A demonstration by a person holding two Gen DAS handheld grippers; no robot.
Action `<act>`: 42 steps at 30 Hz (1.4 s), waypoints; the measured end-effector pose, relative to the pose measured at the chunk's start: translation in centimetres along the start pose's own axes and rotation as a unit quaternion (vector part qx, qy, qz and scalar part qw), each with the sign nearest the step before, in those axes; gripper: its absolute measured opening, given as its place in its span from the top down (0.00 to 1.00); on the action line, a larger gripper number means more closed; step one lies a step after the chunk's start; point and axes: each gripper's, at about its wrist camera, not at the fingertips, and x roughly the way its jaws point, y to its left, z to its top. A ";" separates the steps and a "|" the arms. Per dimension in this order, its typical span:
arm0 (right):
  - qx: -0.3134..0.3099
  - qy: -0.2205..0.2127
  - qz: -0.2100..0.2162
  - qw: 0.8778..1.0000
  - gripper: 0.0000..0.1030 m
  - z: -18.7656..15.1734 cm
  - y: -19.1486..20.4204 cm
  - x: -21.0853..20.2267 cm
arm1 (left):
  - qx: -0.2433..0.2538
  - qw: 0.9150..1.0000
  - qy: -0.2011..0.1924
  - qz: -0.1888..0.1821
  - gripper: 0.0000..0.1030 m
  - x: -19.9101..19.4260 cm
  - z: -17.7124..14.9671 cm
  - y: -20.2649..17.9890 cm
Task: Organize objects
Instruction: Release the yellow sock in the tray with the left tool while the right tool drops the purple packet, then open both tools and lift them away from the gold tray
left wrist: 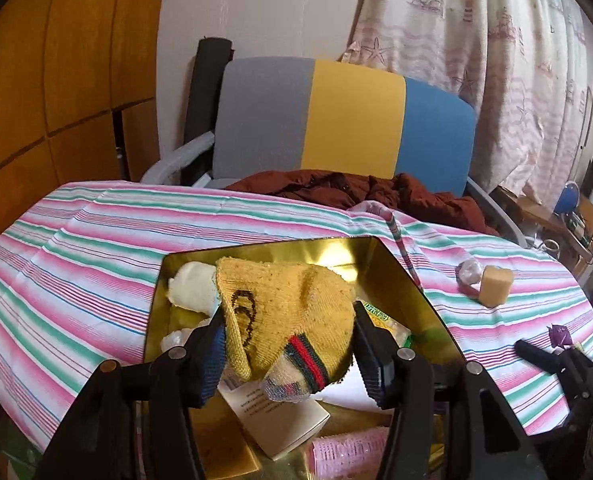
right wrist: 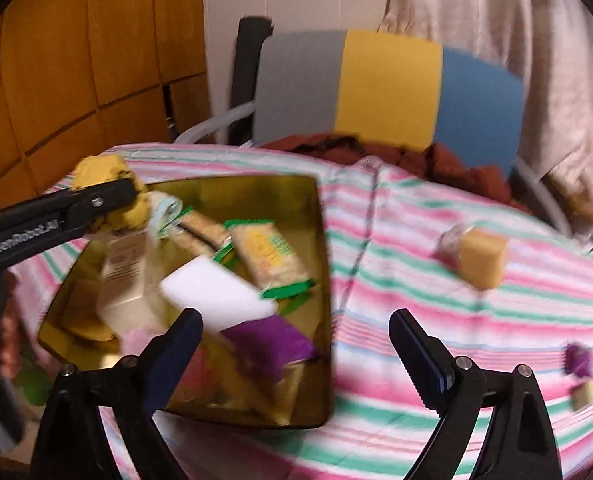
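Observation:
A yellow knitted sock (left wrist: pixel 292 292) with a red and green cuff hangs over the open gold tin (left wrist: pixel 400 276). My left gripper (left wrist: pixel 288 320) is shut on it, one pad on each side. In the blurred right wrist view the sock (right wrist: pixel 108 172) and the left gripper (right wrist: pixel 112 200) are above the far left corner of the tin (right wrist: pixel 322 240). The tin holds a white block (right wrist: pixel 216 300), snack packets (right wrist: pixel 272 256), a purple packet (right wrist: pixel 268 344) and a pink roller (left wrist: pixel 348 452). My right gripper (right wrist: pixel 296 316) is open and holds nothing, near the tin's front right part.
On the striped tablecloth (left wrist: pixel 76 260) right of the tin lie a tan sponge block (right wrist: pixel 482 258), a clear wrapped lump (left wrist: pixel 470 272), a small purple piece (right wrist: pixel 578 358) and a small yellow piece (right wrist: pixel 588 394). Behind the table stands a grey, yellow and blue chair (left wrist: pixel 348 120) with a brown jacket (left wrist: pixel 376 192).

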 end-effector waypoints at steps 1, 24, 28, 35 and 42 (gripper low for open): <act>-0.019 -0.019 -0.022 0.999 0.00 0.0 0.3 -0.4 | 0.002 1.000 -0.003 0.002 0.44 -0.2 -0.1 0.0; 0.016 0.010 -0.006 1.000 0.01 -1.6 -0.1 -0.9 | -0.019 0.998 0.020 -0.056 0.38 0.2 -0.9 1.8; 0.025 0.011 0.002 1.000 0.01 -1.7 -0.4 -0.8 | -0.011 0.998 0.011 -0.061 0.28 0.4 -0.6 1.8; 0.030 0.010 0.000 1.000 0.01 -1.8 -0.8 -1.1 | 0.000 0.999 -0.017 -0.037 0.27 -0.2 1.7 1.7; 0.028 0.013 0.000 1.000 0.01 -1.8 -0.7 -0.9 | 0.007 1.000 -0.008 -0.005 0.27 -0.9 0.4 1.4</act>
